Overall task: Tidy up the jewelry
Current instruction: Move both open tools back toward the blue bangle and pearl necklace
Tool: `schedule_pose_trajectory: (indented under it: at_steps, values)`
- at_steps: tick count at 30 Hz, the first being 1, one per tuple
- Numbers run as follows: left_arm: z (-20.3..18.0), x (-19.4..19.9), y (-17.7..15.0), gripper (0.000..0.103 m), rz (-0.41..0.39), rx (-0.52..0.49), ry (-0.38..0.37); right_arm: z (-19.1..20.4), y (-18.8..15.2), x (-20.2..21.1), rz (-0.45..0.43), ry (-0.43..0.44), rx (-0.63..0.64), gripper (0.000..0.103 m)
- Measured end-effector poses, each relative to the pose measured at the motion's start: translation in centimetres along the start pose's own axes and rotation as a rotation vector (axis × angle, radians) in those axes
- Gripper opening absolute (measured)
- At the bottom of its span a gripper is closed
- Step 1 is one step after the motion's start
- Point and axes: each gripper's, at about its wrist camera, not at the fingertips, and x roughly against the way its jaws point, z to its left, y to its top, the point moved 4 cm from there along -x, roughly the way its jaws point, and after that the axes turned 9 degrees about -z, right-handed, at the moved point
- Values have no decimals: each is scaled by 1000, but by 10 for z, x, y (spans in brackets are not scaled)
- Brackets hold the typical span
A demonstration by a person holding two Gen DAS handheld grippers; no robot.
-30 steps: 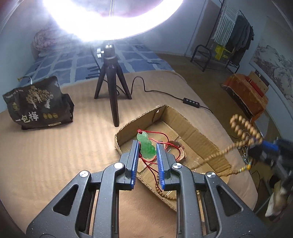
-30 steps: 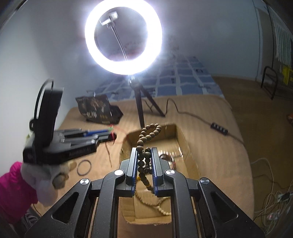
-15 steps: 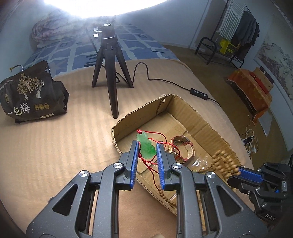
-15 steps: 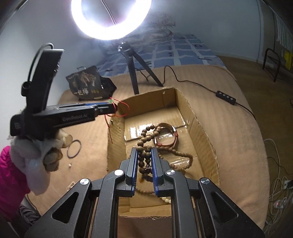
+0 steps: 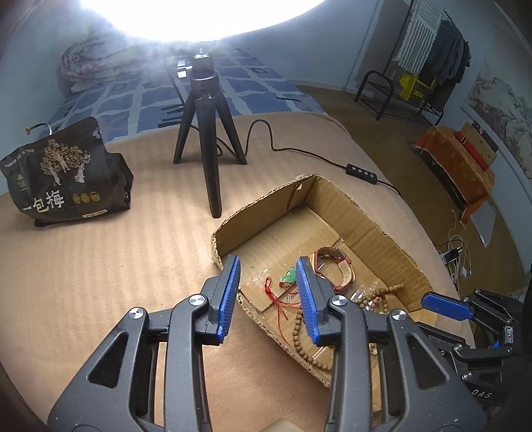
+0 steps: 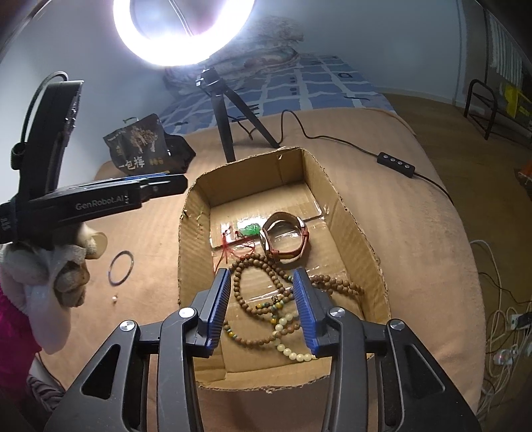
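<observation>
Left tongs [image 5: 267, 292] wide apart, empty, above near-left corner of cardboard box [image 6: 352, 212]; right tongs [image 6: 261, 304] wide apart, empty, over box's near end; green pendant [image 6: 250, 230] on red cord, watch [image 6: 284, 241], wooden bead string [image 6: 262, 266] all lying inside box; box on bed [image 5: 83, 266]; metal ring [image 6: 121, 267] on bed left of box.

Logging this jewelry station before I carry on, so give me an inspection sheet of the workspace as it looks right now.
Surface: tan blanket, ribbed.
Job's things: cardboard box holds green pendant on red cord, watch, bead strings.
Clutter: metal ring and small bead outside the box; snack bag.
Grippers: left tongs open, empty; right tongs open, empty.
Cables: lamp cord with switch; white wires on floor.
Surroundings: ring lamp on tripod, clothes rack.
</observation>
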Motion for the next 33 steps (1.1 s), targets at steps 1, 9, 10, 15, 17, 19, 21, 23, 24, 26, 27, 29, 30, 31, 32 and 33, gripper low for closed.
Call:
schedule_pose_trajectory:
  at_steps: [1,9,10,15,17,19,21,23,24,26,27,29,30,31,32,33]
  values:
    - [1,2,0,35,-2,-1,1,1,0,1,-1,-4,2,40]
    - [12,33,-3,35,-28,4,11,16,-1,16,-16,-37,34,47]
    - [14,37,-4,35,-31,6,11,18,-1,17,-16,-41,39,51]
    - [31,65,-8,35,-81,33,11,33,-4,28,-36,-80,76,69]
    - [37,77,-12,35,-100,29,7,38,-6,32,-41,-90,88,77]
    - [43,87,-16,36,-108,10,21,45,-9,36,-44,-101,104,78]
    - [53,100,-23,46,-115,-2,41,53,-13,38,-37,-109,122,78]
    - [65,110,-28,54,-116,8,58,61,-17,40,-34,-115,140,78]
    - [72,114,-31,54,-114,18,64,65,-19,41,-34,-120,149,78]
    - [87,122,-38,54,-105,40,79,73,-23,42,-34,-130,169,78]
    - [98,126,-43,54,-101,59,96,76,-26,43,-35,-132,175,78]
    - [111,131,-50,54,-94,85,111,85,-30,45,-41,-137,189,78]
    - [119,133,-54,54,-91,101,118,91,-33,45,-44,-131,193,78]
    - [126,134,-58,54,-88,114,125,95,-35,45,-45,-126,194,78]
    - [133,135,-63,54,-83,130,131,99,-37,45,-45,-121,191,78]
    - [139,136,-68,54,-77,146,135,103,-39,44,-45,-111,181,78]
